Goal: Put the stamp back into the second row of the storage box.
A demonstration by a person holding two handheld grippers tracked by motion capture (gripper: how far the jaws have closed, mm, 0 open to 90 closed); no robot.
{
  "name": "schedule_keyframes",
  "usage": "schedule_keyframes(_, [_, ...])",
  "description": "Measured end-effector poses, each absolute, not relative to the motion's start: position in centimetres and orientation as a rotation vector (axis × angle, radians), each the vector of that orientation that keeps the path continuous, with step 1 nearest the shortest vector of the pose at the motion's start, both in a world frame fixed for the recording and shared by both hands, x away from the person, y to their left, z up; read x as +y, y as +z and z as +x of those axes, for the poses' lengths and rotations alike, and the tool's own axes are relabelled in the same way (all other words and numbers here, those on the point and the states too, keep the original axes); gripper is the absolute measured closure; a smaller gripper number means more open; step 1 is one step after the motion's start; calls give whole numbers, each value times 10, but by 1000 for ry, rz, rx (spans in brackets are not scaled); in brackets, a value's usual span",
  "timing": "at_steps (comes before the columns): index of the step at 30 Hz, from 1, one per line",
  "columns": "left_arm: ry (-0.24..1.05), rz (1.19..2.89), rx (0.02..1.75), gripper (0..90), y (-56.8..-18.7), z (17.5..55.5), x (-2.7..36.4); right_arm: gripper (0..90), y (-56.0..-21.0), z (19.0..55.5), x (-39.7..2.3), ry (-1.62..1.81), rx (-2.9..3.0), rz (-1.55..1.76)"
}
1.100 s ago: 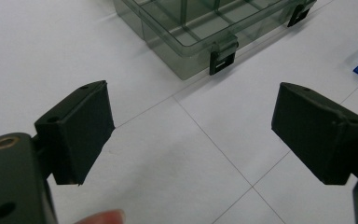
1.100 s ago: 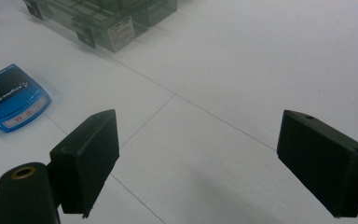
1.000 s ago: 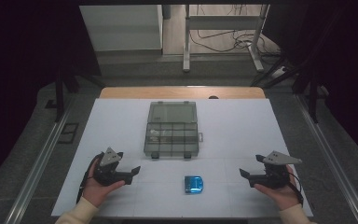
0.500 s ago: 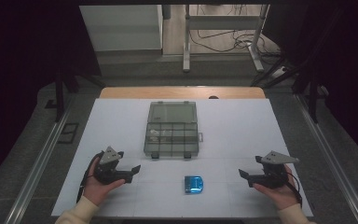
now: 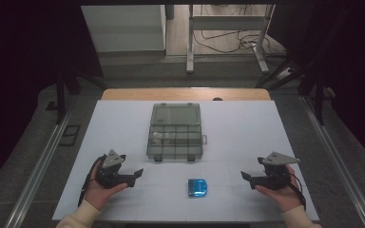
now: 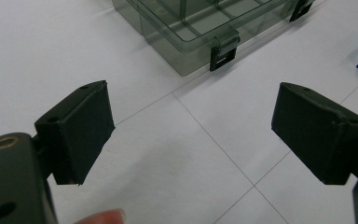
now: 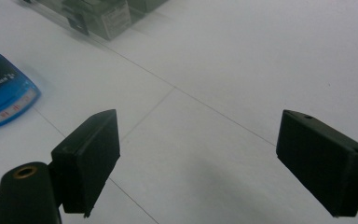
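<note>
Blue, the small packet [image 5: 198, 187] lies between my grippers, near the clear compartment box [image 5: 175, 131]. Left gripper [image 5: 132, 175] and right gripper [image 5: 245, 177] both gape empty. I should approach it low and squarely.

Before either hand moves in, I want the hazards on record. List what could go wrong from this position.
1. The small flat blue plastic packet lies flush on the white table; the open right tongs may push it along rather than lift it.
2. The clear grey plastic compartment box stands open with its lid laid back; a knock from the open left tongs could shift it and disturb the small items inside.
</note>
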State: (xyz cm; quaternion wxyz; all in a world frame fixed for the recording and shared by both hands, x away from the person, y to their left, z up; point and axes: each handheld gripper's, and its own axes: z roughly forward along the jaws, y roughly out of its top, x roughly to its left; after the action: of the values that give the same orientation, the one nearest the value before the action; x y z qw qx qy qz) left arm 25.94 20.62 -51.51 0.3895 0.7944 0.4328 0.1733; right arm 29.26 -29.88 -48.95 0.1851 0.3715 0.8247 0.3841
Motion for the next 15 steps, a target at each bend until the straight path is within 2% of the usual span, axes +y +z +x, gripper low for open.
schedule_keyframes(15, [445, 2025, 1088, 127, -514, 258, 206, 134, -476, 298, -277, 1059, 2397, 998])
